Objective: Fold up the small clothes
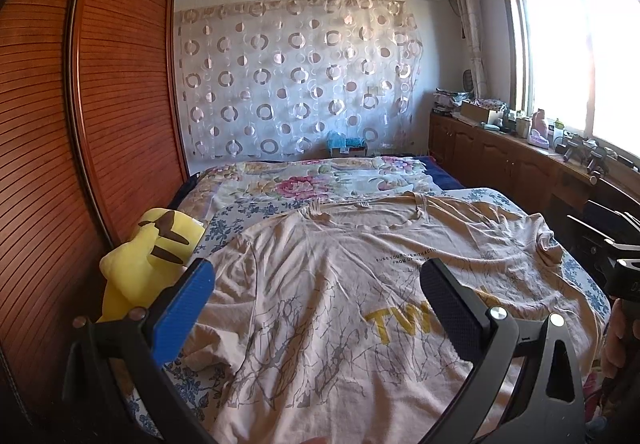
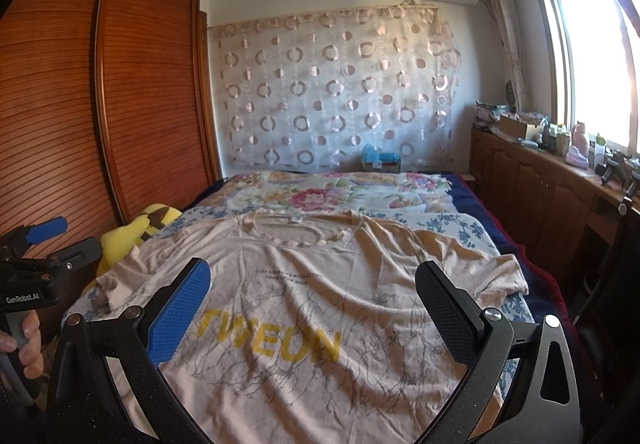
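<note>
Beige T-shirt [image 1: 340,284] spread flat, front up, on bed [image 1: 256,212], collar at far end, yellow "TWEUN" print near hem. Left tongs [image 1: 318,308] wide apart above shirt's near left part, gripping nothing. Right tongs [image 2: 312,304] likewise wide apart over shirt's near middle, empty. Yellow plush toy [image 1: 148,256] at bed's left edge, just beside left sleeve. Floral quilt [image 2: 332,196] on far half of bed. Wooden wardrobe [image 2: 100,84] left, window [image 1: 580,60] right.
</note>
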`<state>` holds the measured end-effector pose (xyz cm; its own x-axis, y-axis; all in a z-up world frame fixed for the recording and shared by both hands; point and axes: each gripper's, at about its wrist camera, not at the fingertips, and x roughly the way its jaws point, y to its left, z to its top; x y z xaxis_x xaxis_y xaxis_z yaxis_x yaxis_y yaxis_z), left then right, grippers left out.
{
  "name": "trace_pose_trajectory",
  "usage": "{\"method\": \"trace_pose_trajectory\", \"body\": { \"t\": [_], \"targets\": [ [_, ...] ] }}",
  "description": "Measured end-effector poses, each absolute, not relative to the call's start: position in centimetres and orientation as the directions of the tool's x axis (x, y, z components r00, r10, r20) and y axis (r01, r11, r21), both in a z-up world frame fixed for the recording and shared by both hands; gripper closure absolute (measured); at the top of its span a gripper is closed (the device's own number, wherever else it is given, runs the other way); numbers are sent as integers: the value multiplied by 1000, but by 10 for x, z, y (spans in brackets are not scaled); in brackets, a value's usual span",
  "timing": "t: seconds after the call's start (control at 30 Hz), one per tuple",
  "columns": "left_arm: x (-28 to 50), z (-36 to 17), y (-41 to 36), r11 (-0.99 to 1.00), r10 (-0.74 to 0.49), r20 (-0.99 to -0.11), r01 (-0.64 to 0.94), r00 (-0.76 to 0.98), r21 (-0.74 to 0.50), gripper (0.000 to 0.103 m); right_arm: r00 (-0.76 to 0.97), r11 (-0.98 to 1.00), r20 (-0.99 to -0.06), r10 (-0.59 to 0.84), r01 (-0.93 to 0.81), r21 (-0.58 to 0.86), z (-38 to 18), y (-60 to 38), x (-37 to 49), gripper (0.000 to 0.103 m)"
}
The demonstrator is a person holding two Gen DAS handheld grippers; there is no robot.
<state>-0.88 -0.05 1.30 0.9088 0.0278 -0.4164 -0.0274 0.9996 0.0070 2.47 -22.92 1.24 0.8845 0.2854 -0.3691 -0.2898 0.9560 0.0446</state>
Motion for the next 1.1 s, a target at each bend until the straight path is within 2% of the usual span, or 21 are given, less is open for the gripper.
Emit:
{"method": "trace_pose_trajectory", "body": {
  "t": [1.1],
  "targets": [
    [-10,17,-1,1000,25,-410,-23,912,8,0,885,956,-367,285,-290,42,13,-230,24,0]
  ]
}}
